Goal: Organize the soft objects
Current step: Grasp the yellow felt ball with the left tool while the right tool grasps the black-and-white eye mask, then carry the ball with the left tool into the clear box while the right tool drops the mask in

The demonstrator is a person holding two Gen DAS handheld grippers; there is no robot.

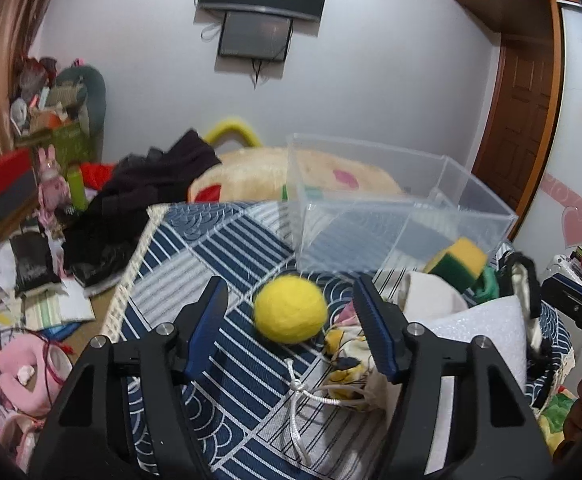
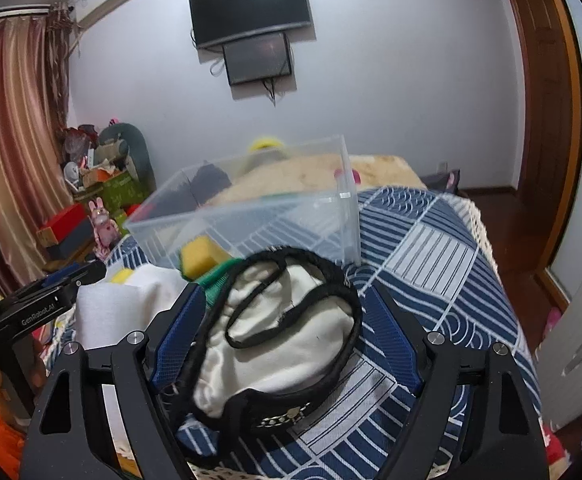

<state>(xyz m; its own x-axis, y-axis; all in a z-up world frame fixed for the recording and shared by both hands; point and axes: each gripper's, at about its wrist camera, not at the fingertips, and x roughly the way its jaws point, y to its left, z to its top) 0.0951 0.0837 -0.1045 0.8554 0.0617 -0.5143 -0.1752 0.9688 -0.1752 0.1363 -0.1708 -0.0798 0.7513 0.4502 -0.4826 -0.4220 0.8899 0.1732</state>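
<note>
A yellow felt ball (image 1: 290,309) lies on the blue-and-white patterned cloth (image 1: 219,240), between the open jaws of my left gripper (image 1: 291,292). A clear plastic bin (image 1: 375,204) stands behind it; it also shows in the right wrist view (image 2: 275,216). A yellow-green sponge (image 1: 457,262) leans at the bin's front; it also shows in the right wrist view (image 2: 201,258). A patterned drawstring pouch (image 1: 345,354) lies right of the ball. My right gripper (image 2: 283,312) is open around a white cloth item with black straps (image 2: 287,332).
A white foam piece (image 1: 487,332) and white cloth (image 1: 431,292) lie at the right. A plush cushion (image 1: 259,172) and dark clothes (image 1: 151,184) lie behind the cloth. Clutter covers the floor at the left (image 1: 31,280). A wooden door (image 1: 523,128) stands at the right.
</note>
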